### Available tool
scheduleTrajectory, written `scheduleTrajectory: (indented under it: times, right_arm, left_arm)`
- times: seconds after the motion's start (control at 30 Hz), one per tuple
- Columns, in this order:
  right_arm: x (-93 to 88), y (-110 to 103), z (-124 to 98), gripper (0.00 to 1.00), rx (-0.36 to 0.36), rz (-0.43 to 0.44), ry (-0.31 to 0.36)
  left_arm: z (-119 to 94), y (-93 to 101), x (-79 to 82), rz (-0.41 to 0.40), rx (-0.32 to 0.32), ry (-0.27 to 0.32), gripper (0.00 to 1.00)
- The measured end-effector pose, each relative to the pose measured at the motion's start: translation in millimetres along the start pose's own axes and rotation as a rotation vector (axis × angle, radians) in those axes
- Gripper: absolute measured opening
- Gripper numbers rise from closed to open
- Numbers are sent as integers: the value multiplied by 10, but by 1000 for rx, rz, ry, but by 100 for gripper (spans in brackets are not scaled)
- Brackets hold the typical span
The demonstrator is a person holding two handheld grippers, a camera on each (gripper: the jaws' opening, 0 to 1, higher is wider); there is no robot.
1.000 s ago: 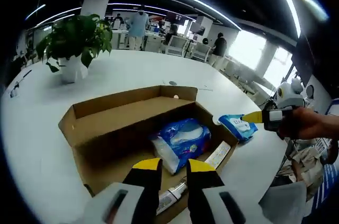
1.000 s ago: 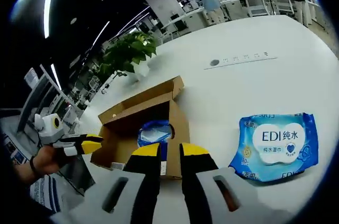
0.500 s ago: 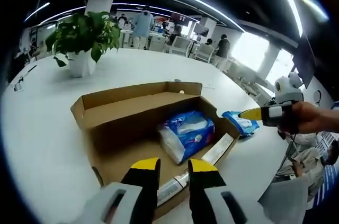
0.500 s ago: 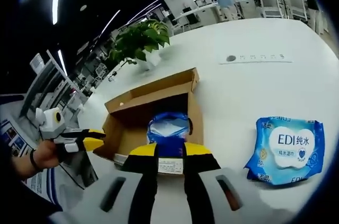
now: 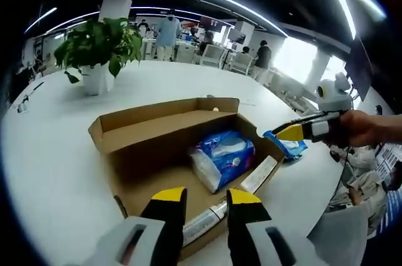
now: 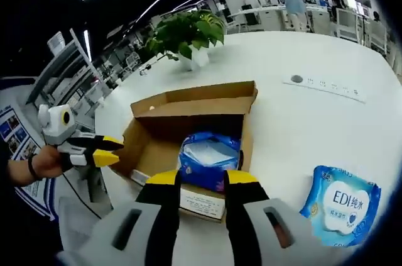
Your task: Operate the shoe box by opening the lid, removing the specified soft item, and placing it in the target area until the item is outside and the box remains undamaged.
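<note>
**Box open, one wipes pack out on the tabletop**

Left gripper view: the left tongs [image 5: 206,195] sit nearest, jaws parted with a narrow gap and nothing between them, poised over the near edge of the box [image 5: 149,153]. The box is open, its lid folded back on the far side. Inside lie a blue pack [image 5: 223,159] toward the right half, and a white tube [image 5: 204,221] along the near wall. Just past the box's right corner, a second wipes pack [image 5: 287,144] lies on the white tabletop [image 5: 50,153]. The right tongs [image 5: 290,133] enter from the right, held by a hand [image 5: 367,129], tips above that pack; whether they touch it cannot be told. Further off stands a potted plant [image 5: 99,49].

Right gripper view: the right tongs [image 6: 202,179] show a narrow gap, empty, aimed at the box [image 6: 188,105]. The outside pack [image 6: 342,203] lies at lower right, apart from the box. The left tongs [image 6: 103,151] appear at left.
</note>
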State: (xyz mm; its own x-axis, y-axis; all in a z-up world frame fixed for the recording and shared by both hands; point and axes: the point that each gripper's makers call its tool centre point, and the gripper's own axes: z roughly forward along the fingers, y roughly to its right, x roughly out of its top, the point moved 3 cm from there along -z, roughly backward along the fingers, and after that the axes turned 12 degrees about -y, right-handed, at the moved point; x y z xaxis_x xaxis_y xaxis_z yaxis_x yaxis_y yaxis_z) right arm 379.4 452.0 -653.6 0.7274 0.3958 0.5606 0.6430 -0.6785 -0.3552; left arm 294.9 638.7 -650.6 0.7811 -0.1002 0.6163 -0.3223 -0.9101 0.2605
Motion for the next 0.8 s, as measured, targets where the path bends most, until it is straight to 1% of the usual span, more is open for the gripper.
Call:
scheduleTrajectory:
  times: [0.07, 0.17, 0.2, 0.23, 0.3, 0.4, 0.57, 0.67, 0.8]
  right_arm:
    - [28, -19, 49, 30, 6, -48, -22]
    - [45, -60, 129, 36, 8, -144, -70]
    - [41, -77, 168, 38, 1, -193, -99]
    - [42, -84, 180, 40, -1, -210, -107]
    - [53, -103, 254, 43, -17, -308, -157]
    - [111, -115, 322, 46, -35, -374, -186]
    - [190, -128, 442, 49, -47, -461, -226]
    - [206, -143, 502, 50, -41, -504, -248]
    - [179, -111, 575, 53, -58, -613, -311]
  left_arm:
    - [-8, 16, -42, 65, 18, -21, 29]
    - [-19, 49, -83, 73, 14, -25, 30]
    - [-7, 15, -72, 72, 11, -24, 31]
    - [-9, 13, -79, 71, 7, -24, 31]
    - [-16, 7, -100, 68, 7, -26, 31]
    - [-30, -4, -122, 56, 6, -25, 31]
    - [-37, -42, -137, 55, 9, -27, 31]
    - [-43, -71, -137, 70, 16, -30, 31]
    - [-69, -90, -130, 77, 21, -29, 31]
